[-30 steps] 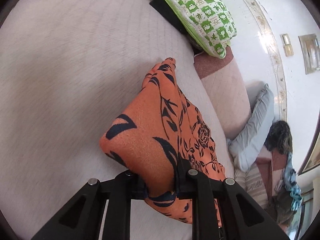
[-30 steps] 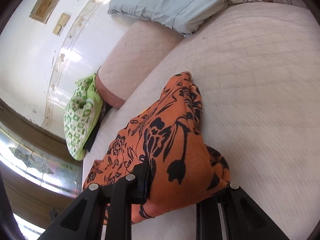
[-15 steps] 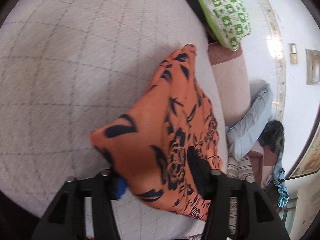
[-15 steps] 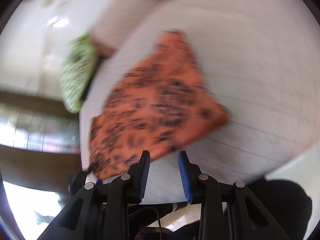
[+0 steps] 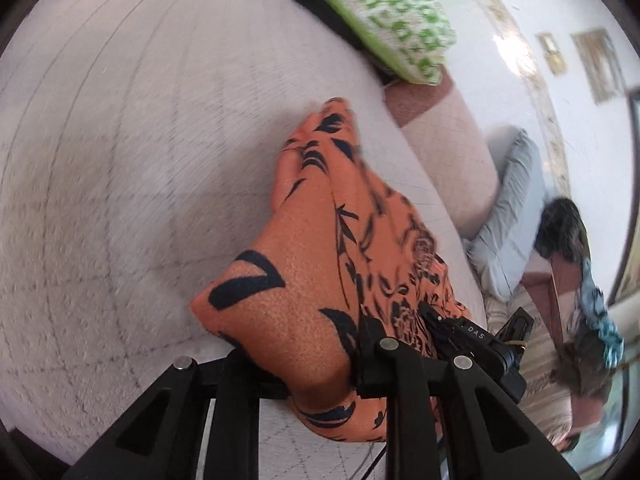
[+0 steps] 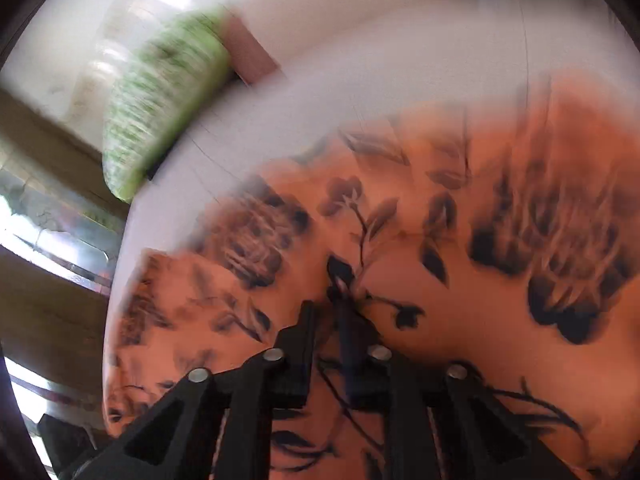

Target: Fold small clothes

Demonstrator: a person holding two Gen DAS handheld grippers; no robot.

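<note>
- The orange floral garment is lying partly folded on the pale quilted bed, with its near corner bunching up between the left tongs.
- The left tongs' jaws are closing at this moment, and a thick wad of the cloth is sitting between them; the fabric is bulging over the pads, so it appears pinched.
- The right tongs are narrowed to almost nothing, nipping a small pucker of the same garment; this view is blurring heavily.
- Handling judgement: the fabric is looking thin, light and limp, draping and creasing freely, with no stiffness to hold a fold by itself.
- It is probably slipping easily across the bed cover, so dragging is likely to shift lower layers.
- Best hold, in my reading: edges or corners, pinching all layers together, with both tongs well apart along one edge.
- A green patterned pillow is lying beyond the garment, well apart from it.
</note>
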